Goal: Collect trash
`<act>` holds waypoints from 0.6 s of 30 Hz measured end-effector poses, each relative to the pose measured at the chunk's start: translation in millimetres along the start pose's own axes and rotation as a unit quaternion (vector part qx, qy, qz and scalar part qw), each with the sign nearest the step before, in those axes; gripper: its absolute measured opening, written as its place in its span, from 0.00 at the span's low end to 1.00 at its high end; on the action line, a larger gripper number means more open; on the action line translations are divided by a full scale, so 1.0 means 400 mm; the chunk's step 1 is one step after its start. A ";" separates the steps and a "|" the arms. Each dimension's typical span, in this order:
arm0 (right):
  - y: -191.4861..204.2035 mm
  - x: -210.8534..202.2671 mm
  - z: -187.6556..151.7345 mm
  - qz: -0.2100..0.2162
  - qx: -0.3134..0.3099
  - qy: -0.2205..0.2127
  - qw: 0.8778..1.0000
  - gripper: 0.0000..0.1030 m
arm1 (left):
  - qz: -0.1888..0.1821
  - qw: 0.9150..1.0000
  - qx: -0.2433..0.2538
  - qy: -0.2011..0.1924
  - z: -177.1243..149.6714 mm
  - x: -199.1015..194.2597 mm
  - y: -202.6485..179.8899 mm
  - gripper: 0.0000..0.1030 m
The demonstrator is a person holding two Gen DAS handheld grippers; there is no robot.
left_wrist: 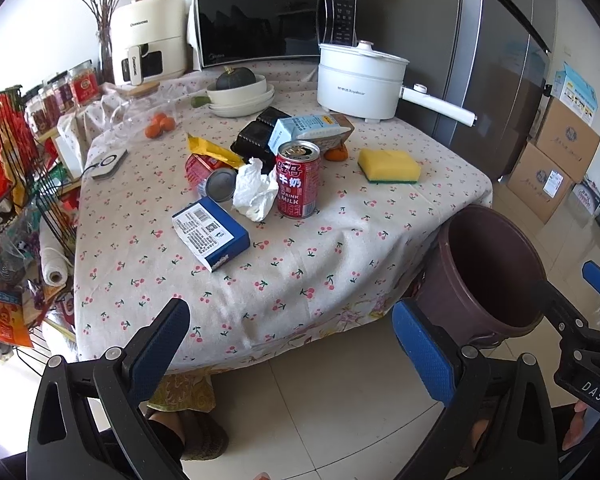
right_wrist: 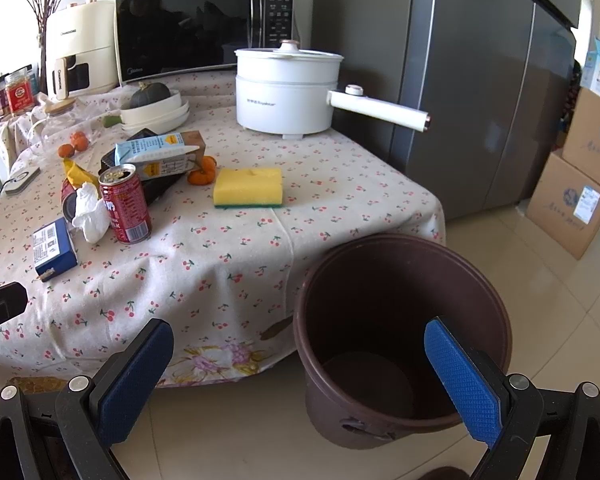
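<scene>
My left gripper [left_wrist: 290,344] hangs with its fingers spread wide and empty off the near edge of the table [left_wrist: 340,248], and my right gripper [right_wrist: 300,376] is just as wide and empty over the floor. The trash sits mid-table: an upright red can [left_wrist: 298,179] touching a crumpled tissue [left_wrist: 255,190], a blue box [left_wrist: 211,232] nearer me. The brown bin [right_wrist: 400,336] stands on the floor beside the table's corner.

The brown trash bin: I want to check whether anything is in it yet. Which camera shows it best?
The right wrist view: it looks down into the brown trash bin, showing its whole rim and bare bottom. The left wrist view shows the bin only at the table's corner, from the side, its bottom hidden.
</scene>
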State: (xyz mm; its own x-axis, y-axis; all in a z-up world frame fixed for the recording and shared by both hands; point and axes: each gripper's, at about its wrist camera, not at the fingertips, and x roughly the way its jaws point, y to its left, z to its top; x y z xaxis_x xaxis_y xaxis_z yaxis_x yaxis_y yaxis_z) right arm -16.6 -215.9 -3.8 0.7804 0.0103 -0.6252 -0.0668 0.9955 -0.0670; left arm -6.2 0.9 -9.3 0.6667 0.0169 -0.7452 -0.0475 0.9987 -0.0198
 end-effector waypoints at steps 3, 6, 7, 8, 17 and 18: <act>0.002 0.001 -0.001 -0.003 -0.004 0.000 1.000 1.00 | 0.005 1.000 -0.004 -0.002 -0.001 0.000 0.008 0.99; 0.003 0.001 -0.002 -0.007 -0.006 0.000 1.000 1.00 | 0.011 1.000 -0.007 -0.003 0.001 0.000 0.009 0.99; 0.002 0.000 -0.001 -0.007 -0.006 0.001 1.000 1.00 | 0.014 1.000 -0.008 -0.005 0.001 0.001 0.013 0.99; 0.002 0.000 0.000 -0.007 -0.005 0.002 1.000 1.00 | 0.018 1.000 -0.008 -0.006 0.002 0.001 0.015 0.99; 0.007 0.004 0.049 0.008 -0.027 0.028 0.999 1.00 | 0.034 0.999 0.012 -0.009 0.057 0.010 0.040 0.99; 0.007 0.006 0.061 0.010 -0.030 0.031 0.999 1.00 | 0.030 0.999 0.014 -0.009 0.067 0.012 0.043 0.99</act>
State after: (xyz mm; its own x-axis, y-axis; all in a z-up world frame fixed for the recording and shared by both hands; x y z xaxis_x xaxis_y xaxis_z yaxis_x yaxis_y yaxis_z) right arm 0.4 -210.7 13.3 0.7393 0.0223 -0.6730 -0.1199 0.9878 -0.0990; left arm 16.1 19.5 4.7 0.6759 0.0779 -0.7328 -0.0678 0.9968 0.0435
